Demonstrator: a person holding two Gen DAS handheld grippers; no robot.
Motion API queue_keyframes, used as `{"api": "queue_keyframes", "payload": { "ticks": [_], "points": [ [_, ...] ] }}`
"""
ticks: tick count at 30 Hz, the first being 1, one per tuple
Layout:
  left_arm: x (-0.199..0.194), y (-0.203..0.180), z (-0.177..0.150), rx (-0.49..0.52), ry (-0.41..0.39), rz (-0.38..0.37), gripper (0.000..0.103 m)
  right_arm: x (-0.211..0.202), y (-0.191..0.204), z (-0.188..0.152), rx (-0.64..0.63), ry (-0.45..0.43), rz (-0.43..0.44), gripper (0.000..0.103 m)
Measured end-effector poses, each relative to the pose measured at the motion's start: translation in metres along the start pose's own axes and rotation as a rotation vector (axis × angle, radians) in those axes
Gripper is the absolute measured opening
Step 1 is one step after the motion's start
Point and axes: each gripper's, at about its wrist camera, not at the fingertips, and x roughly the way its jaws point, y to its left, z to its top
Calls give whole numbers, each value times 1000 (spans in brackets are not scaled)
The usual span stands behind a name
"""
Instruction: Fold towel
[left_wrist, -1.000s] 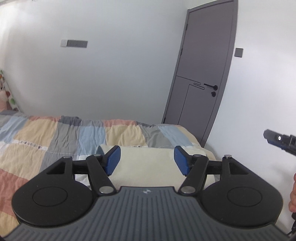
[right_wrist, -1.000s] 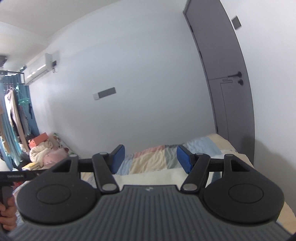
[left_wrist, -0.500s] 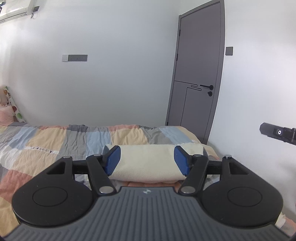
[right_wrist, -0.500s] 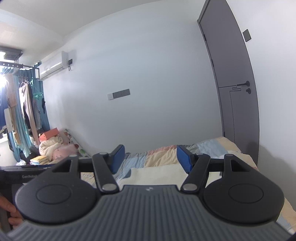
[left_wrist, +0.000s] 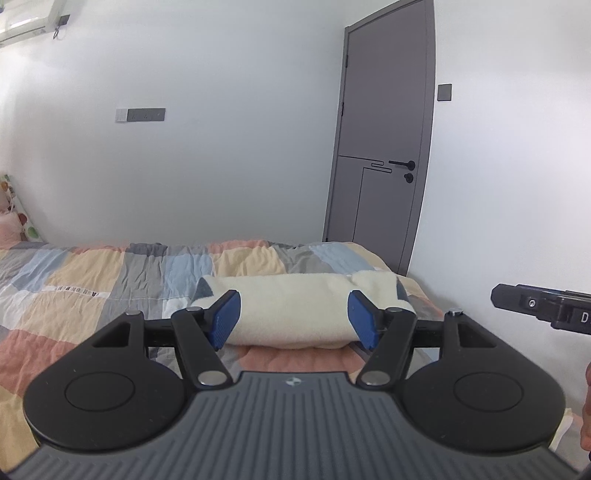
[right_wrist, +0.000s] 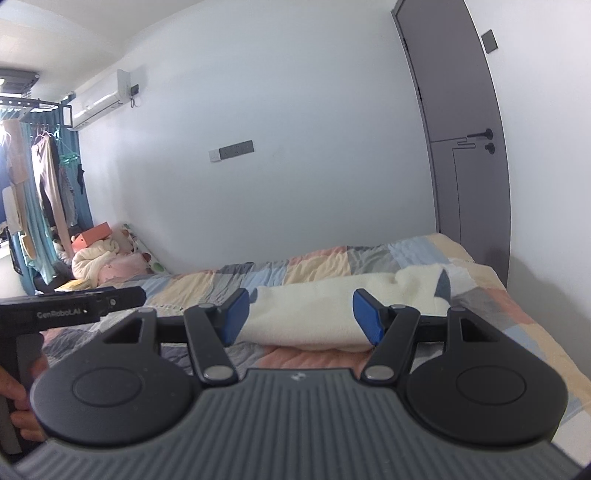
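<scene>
I've both grippers, left gripper and right gripper, wide and empty; thick towel may slip the pinch.

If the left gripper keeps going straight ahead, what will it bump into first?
Most likely the cream towel lying on the patchwork bed. The open left gripper points right at it, with nothing visible between, though depth is hard to judge.

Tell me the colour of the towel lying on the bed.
Cream, with a grey patch at each end. The towel shows best in the left wrist view.
</scene>
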Motion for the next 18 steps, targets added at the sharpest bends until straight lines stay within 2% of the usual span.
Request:
{"api": "queue_keyframes", "payload": {
  "ticks": [11,18],
  "points": [
    [15,1,-25,-16,49,23,73,6,3,-36,15,55,-47,66],
    [24,8,-39,-33,85,42,81,12,4,-50,-2,79,-67,65]
  ]
}}
